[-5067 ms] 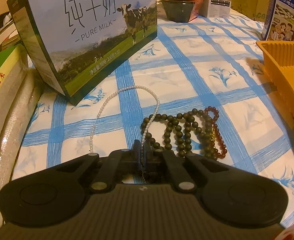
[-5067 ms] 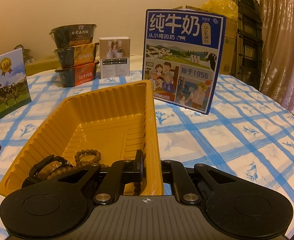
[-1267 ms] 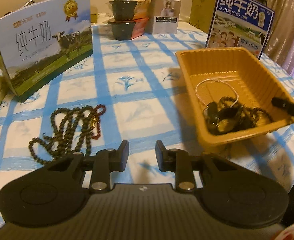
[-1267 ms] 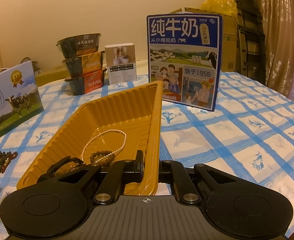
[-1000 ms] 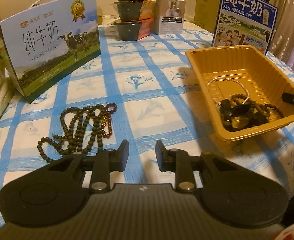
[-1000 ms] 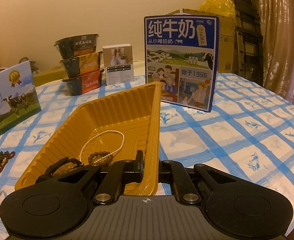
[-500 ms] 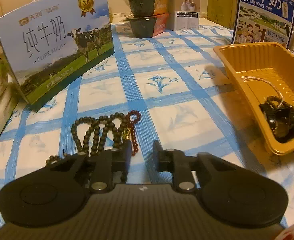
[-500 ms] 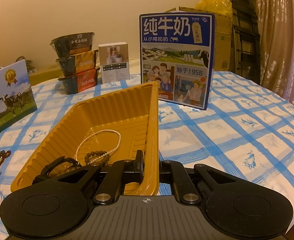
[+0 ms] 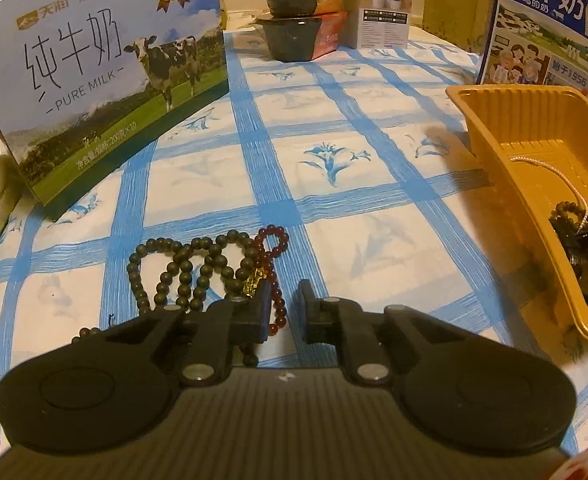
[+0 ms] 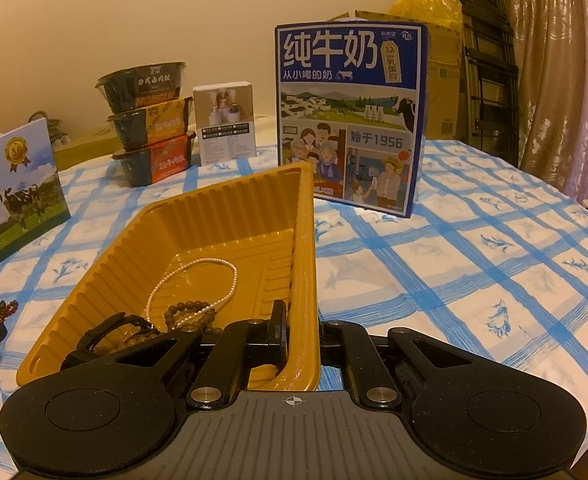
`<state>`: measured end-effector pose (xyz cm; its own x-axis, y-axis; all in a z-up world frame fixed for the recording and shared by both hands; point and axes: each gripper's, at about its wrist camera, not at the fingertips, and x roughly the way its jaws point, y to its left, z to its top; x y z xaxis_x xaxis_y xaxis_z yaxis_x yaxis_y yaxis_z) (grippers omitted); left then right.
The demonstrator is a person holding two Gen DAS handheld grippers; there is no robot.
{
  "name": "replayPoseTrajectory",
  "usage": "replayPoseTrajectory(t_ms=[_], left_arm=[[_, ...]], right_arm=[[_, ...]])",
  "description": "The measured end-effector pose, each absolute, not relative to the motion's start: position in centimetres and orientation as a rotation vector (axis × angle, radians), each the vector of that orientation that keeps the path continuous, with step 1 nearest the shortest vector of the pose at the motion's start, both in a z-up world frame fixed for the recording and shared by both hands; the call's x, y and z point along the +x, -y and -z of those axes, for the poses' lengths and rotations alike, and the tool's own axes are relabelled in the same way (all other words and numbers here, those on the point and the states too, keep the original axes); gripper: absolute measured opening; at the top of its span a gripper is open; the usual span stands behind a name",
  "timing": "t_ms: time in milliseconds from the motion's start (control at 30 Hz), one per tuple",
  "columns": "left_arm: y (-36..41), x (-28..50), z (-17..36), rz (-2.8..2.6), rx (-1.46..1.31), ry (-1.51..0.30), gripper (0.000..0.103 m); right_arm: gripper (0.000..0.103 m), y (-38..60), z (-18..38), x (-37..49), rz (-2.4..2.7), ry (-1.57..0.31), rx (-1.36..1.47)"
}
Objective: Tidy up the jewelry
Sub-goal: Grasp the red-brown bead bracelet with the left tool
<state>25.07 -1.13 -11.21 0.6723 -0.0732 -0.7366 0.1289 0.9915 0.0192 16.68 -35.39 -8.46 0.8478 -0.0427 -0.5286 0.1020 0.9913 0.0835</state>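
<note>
On the blue-and-white checked tablecloth, the left gripper is angled steeply downward over a heap of beads, its two black fingers lowered to the cloth. The right gripper is tilted less steeply and is set at the near end of the ribbed yellow plastic tray.

Open cloth is seen between the bead heap and the tray, and more beyond it up to the stack of dark food bowls. To the left the space is bounded by the pale blue milk carton printed with cows; to the right, behind the tray, by the dark blue milk carton.

The left jaws have just been closing and a narrow gap is left between them. A small dark red bead bracelet with a gold charm runs down into that gap beside the left finger, and no squeeze on it can be made out. The long string of dark green-brown beads lies coiled just left of it, partly under the gripper body.

The right jaws are clamped on the tray's right-hand wall, one finger inside and one outside. Within the tray a thin white pearl necklace is looped over a brown bead bracelet and a black strap
</note>
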Motion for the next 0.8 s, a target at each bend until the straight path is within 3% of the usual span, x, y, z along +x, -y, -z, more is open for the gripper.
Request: replayPoseTrajectory(t_ms=[67,433,800], left_arm=[[1.2,24.9,11.2,0.132,0.065,-0.832,0.004],[2.9,19.4,10.5,0.238,0.022,-0.886,0.004],[3.5,20.1,10.8,0.221,0.05,-0.903,0.005]], right_arm=[[0.008,35.4,8.5,16.7,0.076,-0.554,0.11],[0.008,35.4,8.5,16.7,0.076,-0.553,0.11],[0.008,35.4,8.5,16.7,0.077,-0.555,0.111]])
